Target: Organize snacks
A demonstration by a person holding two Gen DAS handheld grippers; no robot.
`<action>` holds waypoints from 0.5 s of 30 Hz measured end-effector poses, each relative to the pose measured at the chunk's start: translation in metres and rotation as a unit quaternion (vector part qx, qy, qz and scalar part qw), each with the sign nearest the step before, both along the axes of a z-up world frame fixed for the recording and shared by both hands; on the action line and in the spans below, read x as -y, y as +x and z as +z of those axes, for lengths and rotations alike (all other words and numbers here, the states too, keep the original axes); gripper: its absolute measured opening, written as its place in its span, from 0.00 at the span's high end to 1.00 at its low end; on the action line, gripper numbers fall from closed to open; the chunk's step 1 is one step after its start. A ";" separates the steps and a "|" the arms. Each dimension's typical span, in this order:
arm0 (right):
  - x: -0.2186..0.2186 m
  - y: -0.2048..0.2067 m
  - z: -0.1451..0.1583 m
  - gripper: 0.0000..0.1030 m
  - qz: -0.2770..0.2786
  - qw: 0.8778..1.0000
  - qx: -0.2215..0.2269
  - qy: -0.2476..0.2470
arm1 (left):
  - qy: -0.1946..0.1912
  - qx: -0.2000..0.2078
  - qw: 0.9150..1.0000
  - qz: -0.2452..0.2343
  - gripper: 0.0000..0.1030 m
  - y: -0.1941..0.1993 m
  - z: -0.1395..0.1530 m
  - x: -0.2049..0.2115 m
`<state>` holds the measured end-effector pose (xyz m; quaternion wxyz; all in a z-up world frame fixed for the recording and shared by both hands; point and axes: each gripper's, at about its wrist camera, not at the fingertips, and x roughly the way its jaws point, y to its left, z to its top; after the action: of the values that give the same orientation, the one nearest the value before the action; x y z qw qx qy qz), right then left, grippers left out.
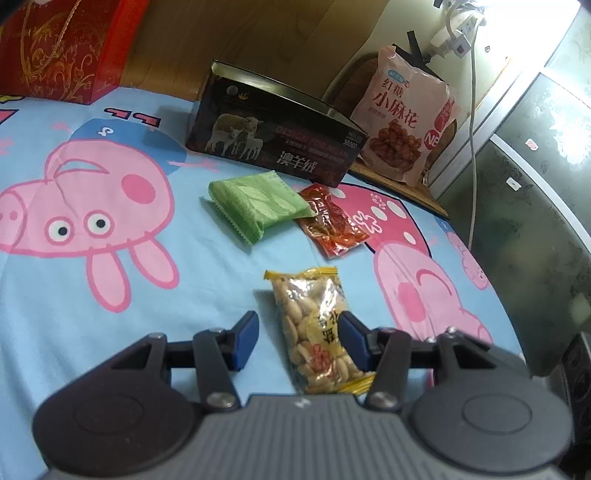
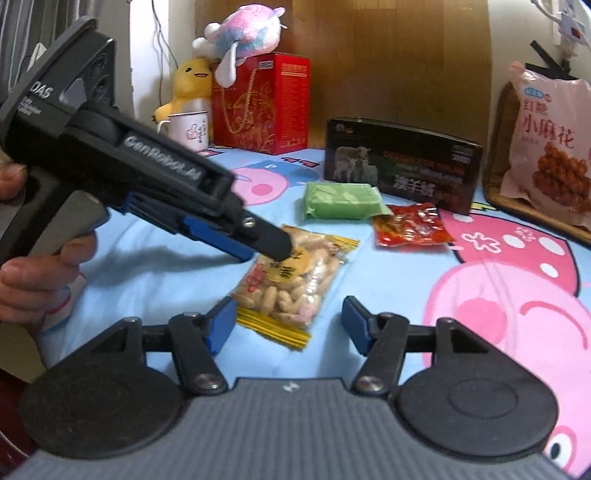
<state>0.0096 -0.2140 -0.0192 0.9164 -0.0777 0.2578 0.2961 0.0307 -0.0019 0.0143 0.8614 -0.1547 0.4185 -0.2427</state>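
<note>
Peanut packet [image 1: 317, 332] before green packet [image 1: 255, 205]

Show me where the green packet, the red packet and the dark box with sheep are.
green packet [image 1: 255, 201], left wrist view, middle of its top face
red packet [image 1: 332, 225], left wrist view, centre of the wrapper
dark box [image 2: 402, 166], right wrist view, its printed front side

- A home bedroom is indicated: a cartoon-pig bedsheet [image 2: 498, 295] is spread as the surface, backed by a wooden headboard [image 2: 388, 59].
- Plush toys [image 2: 236, 33] and an enamel mug [image 2: 190, 129] are set beside a red gift bag [image 2: 258, 103].
- A power strip [image 1: 458, 40] is mounted on the wall.
</note>
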 end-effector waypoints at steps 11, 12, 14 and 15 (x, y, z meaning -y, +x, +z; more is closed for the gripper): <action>0.055 0.015 0.008 0.36 -0.129 0.991 0.014 0.037 | 0.016 0.005 1.000 0.011 0.51 -0.003 0.002 -0.001; 0.056 0.014 0.009 0.35 -0.128 0.991 0.011 0.047 | 0.017 0.006 1.000 0.011 0.51 -0.003 0.002 -0.001; 0.053 0.014 0.009 0.28 -0.121 0.991 0.006 0.056 | 0.019 0.009 1.000 0.014 0.49 -0.004 0.003 -0.002; 0.051 0.014 0.008 0.22 -0.116 0.991 0.003 0.063 | 0.022 0.012 1.000 0.016 0.48 -0.004 0.004 -0.003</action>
<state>0.0232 -0.2649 -0.0111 0.9484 0.0097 0.2430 0.2036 0.0264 0.0012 0.0181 0.8734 -0.1396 0.4108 -0.2211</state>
